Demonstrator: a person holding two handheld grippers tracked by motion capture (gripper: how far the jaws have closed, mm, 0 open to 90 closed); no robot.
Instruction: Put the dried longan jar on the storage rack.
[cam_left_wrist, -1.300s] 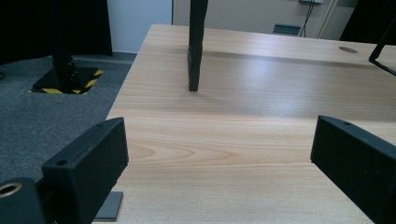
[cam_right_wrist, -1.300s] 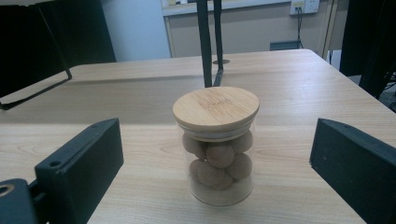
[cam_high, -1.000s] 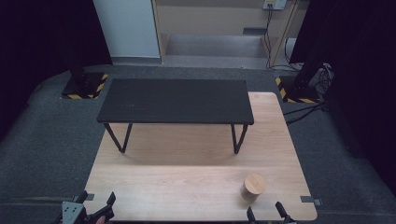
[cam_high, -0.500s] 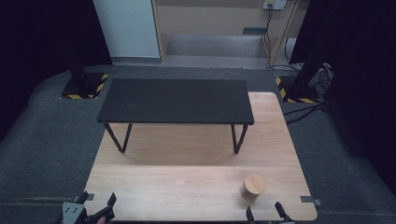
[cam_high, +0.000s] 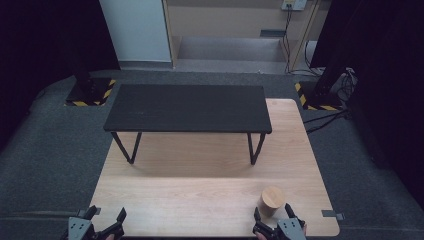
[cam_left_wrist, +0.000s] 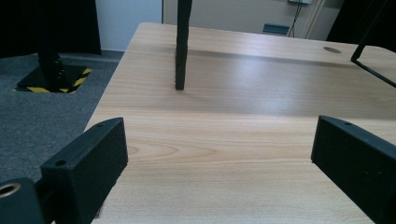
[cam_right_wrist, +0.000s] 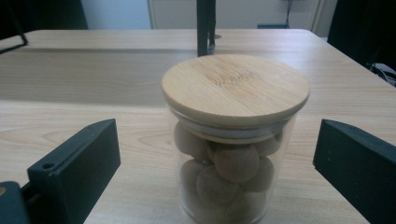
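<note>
Jar: clear glass jar (cam_right_wrist: 233, 154) with a round bamboo lid (cam_right_wrist: 236, 88), brown balls inside, stands upright near my front right corner of the light wooden table (cam_high: 200, 200).
Right gripper: my right gripper (cam_high: 272, 220) has its jaws spread wide, having just been opening; the jar sits between them in the right gripper view, neither pad touching it.
Left gripper: my left gripper (cam_high: 107, 220) is spread over bare wood at the front left edge.
Bench: low black bench (cam_high: 187, 107) stands across the table's far half.
</note>
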